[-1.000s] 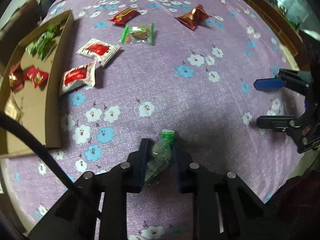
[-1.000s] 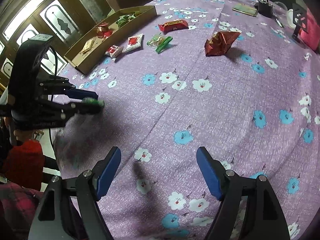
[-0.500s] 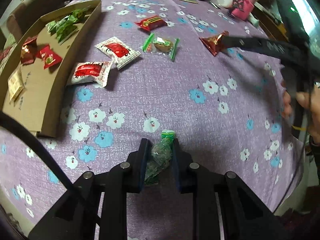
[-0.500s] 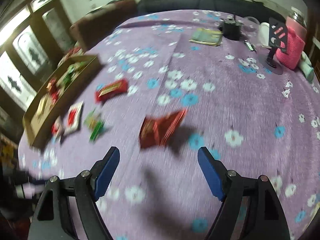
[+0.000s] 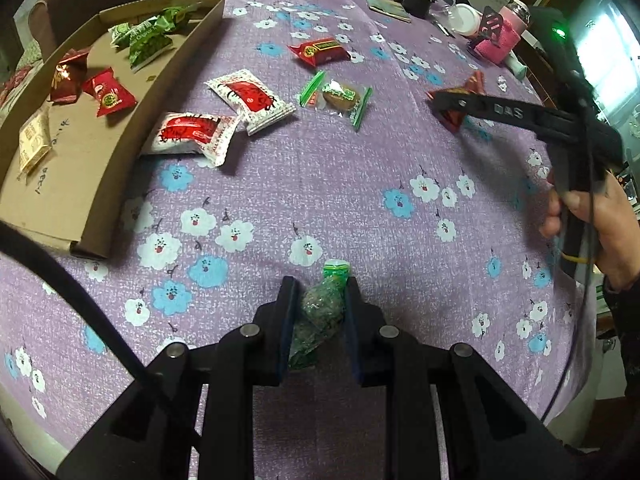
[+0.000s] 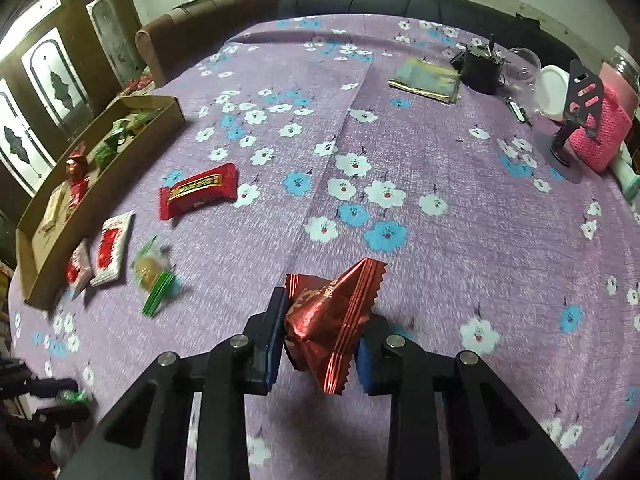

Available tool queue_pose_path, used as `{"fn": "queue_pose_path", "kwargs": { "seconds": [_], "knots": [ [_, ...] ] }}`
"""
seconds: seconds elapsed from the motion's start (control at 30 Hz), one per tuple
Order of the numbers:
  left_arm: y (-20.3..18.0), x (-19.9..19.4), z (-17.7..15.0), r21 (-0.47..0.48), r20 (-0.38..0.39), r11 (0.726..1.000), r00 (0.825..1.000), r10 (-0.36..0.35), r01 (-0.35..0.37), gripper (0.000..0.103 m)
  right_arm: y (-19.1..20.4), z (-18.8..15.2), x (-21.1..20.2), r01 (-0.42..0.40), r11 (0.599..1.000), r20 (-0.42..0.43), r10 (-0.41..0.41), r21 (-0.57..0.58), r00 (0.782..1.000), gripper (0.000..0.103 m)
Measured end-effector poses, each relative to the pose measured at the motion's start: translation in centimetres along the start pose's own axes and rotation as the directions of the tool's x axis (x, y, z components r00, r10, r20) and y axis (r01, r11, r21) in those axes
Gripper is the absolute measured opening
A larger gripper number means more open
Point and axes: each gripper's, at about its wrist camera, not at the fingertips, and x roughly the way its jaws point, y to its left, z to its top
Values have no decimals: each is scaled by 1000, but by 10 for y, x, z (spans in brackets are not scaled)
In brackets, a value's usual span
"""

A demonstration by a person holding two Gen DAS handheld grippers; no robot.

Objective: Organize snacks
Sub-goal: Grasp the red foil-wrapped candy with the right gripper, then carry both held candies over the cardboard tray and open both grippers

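My left gripper [image 5: 320,288] is shut on a green wrapped candy [image 5: 322,308] just above the purple flowered cloth. My right gripper [image 6: 322,308] has its jaws closing, and its blue pads press on a red foil snack [image 6: 340,292] between them. In the left wrist view that snack [image 5: 474,82] shows at the right gripper's tip, with a hand on the handle. A cardboard box [image 5: 100,184] at the left holds green, red and tan snacks. On the cloth lie a red bar [image 5: 320,51], two white-and-red packets [image 5: 250,96] and a clear green-ended packet [image 5: 338,96].
At the far right of the table stand a pink knitted holder [image 6: 604,140], a black phone stand [image 6: 580,96], a white cup [image 6: 554,88], a black device [image 6: 482,68] and a flat booklet [image 6: 426,80]. A sofa [image 6: 208,20] runs behind the table.
My right gripper swung across the table to the red foil snack and its wide jaws came in on it. My left gripper rolled in place with the green candy still held.
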Motion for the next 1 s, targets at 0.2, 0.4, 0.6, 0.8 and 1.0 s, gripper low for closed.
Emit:
{"fn": "queue_pose_path", "kwargs": {
  "seconds": [0.2, 0.4, 0.6, 0.8, 1.0],
  "knots": [
    [-3, -1, -3, -14, 20, 1000, 1000, 21, -20, 25, 7, -27, -26, -53, 999, 2, 53, -9, 999, 29],
    [-13, 1, -5, -16, 37, 996, 996, 86, -85, 25, 31, -78, -48, -181, 983, -51, 180, -12, 982, 29],
    [-32, 4, -12, 34, 97, 975, 972, 214, -219, 26, 39, -104, -51, -190, 982, -50, 190, 8, 980, 29],
    [-27, 4, -10, -14, 97, 979, 974, 205, -205, 25, 41, -104, -51, -210, 976, -47, 213, 56, 976, 29],
    [-27, 2, -13, -19, 95, 983, 978, 184, -183, 25, 54, -110, -53, -235, 970, -70, 239, 56, 969, 29]
  ]
}}
